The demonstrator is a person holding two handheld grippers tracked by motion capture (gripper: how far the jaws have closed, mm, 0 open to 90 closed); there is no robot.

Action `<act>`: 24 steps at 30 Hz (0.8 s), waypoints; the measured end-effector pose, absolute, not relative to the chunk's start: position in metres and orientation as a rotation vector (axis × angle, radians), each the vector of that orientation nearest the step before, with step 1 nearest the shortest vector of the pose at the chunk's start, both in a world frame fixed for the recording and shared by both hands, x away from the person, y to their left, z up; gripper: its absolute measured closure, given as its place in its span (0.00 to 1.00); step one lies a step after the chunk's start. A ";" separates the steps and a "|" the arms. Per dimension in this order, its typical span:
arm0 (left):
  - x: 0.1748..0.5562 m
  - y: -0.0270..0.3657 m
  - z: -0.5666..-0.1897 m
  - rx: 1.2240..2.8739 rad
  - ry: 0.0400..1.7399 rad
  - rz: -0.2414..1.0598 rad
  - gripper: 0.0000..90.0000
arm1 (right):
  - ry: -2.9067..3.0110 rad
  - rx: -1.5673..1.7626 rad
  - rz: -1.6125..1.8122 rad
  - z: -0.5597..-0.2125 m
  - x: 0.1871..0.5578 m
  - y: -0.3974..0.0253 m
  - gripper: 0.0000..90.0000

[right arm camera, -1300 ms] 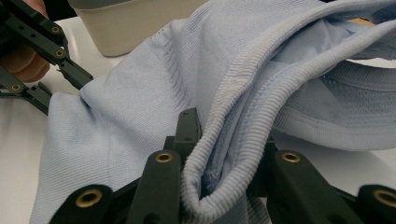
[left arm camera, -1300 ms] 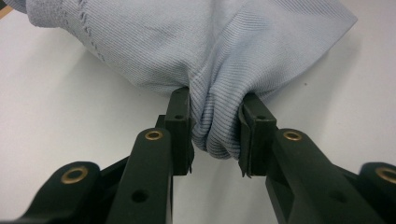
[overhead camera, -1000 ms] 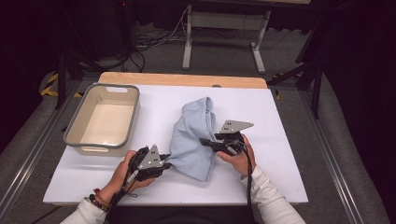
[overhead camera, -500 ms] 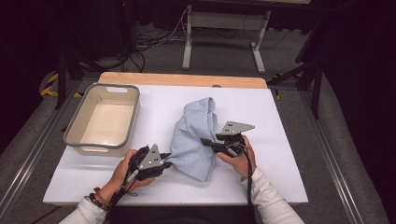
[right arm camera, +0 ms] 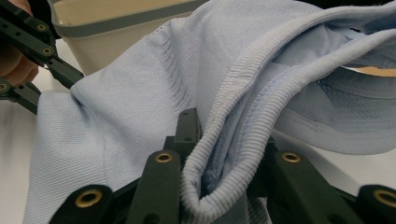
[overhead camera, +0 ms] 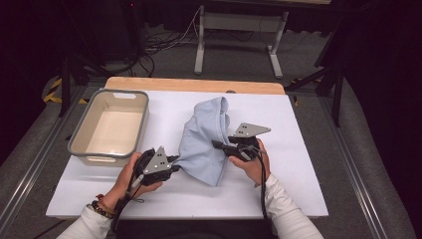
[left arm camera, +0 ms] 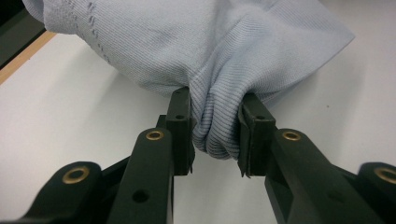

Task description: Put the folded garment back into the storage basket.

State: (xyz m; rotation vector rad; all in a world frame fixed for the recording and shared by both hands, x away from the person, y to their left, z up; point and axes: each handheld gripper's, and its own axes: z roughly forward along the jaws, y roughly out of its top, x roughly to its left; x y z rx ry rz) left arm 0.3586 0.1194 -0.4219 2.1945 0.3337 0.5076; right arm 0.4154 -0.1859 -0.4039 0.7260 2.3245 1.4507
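A light blue knitted garment [overhead camera: 206,142] lies bunched on the white table [overhead camera: 298,164], stretching from the middle toward the front. My left gripper [overhead camera: 175,160] is shut on a fold at the garment's near left edge; in the left gripper view the cloth [left arm camera: 215,126] is pinched between both jaws. My right gripper [overhead camera: 217,145] is shut on the garment's right side, and the right gripper view shows a ribbed hem [right arm camera: 219,154] clamped between its jaws. That view also shows the left gripper [right arm camera: 70,81] at the far left, holding the cloth.
A grey-rimmed beige tub [overhead camera: 79,135] stands on the table's left side, seen also behind the cloth as the tub [right arm camera: 116,28]. A wooden strip [overhead camera: 194,84] runs along the table's far edge. Metal frame legs and cables lie on the floor beyond.
Both grippers keep their hold on the garment. The cloth has shifted only slightly; the hands stay near the same spots.
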 end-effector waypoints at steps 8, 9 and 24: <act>0.366 0.122 -0.416 2.184 0.335 0.516 0.78 | 2.309 0.710 1.438 -0.394 0.422 -0.182 0.81; 0.366 0.122 -0.415 2.185 0.335 0.525 0.78 | 2.308 0.711 1.432 -0.393 0.423 -0.181 0.81; 0.371 0.129 -0.400 2.167 0.329 0.585 0.78 | 2.288 0.672 1.408 -0.374 0.429 -0.170 0.80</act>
